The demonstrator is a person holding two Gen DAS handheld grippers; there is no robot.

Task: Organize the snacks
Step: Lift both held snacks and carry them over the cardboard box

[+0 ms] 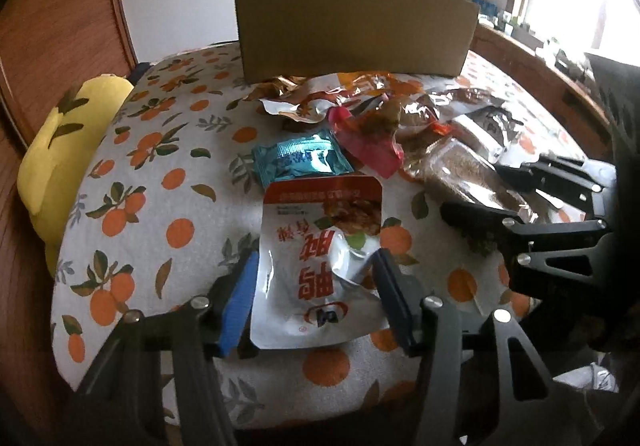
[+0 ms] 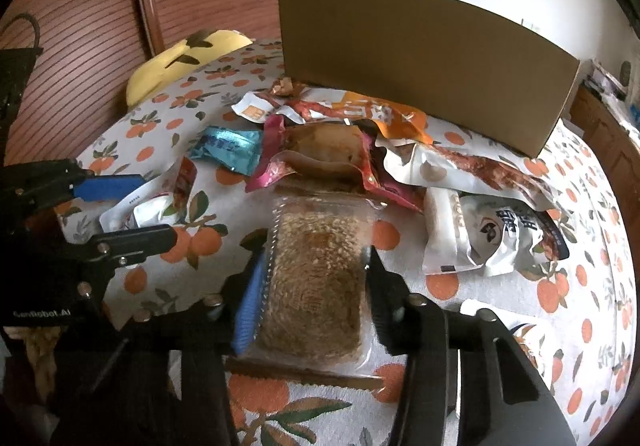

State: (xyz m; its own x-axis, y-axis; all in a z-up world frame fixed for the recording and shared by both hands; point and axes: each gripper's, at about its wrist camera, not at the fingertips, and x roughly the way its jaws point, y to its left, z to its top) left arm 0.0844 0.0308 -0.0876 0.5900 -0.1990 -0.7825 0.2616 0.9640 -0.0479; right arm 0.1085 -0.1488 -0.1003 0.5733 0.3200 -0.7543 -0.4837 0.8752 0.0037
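Note:
My left gripper [image 1: 316,278] straddles a white snack pouch with red lettering [image 1: 320,262]; its fingers touch the pouch's two sides, closed on it. My right gripper [image 2: 316,282] is closed on a clear pack of brown grainy snack [image 2: 316,286]; this pack also shows in the left wrist view [image 1: 468,174]. Both packs rest on the orange-print cloth [image 1: 160,174]. More snacks lie in a pile ahead: a teal packet [image 1: 300,160], a pink-red pouch [image 2: 320,158], orange-and-white bags [image 2: 360,112] and a white bag [image 2: 488,234]. An open cardboard box [image 1: 352,26] stands behind the pile.
A yellow plush cushion [image 1: 64,150] lies at the bed's left edge by a wooden headboard [image 1: 60,26]. A wooden ledge with small items [image 1: 532,46] runs under the window at the right. The left gripper also shows in the right wrist view [image 2: 132,206].

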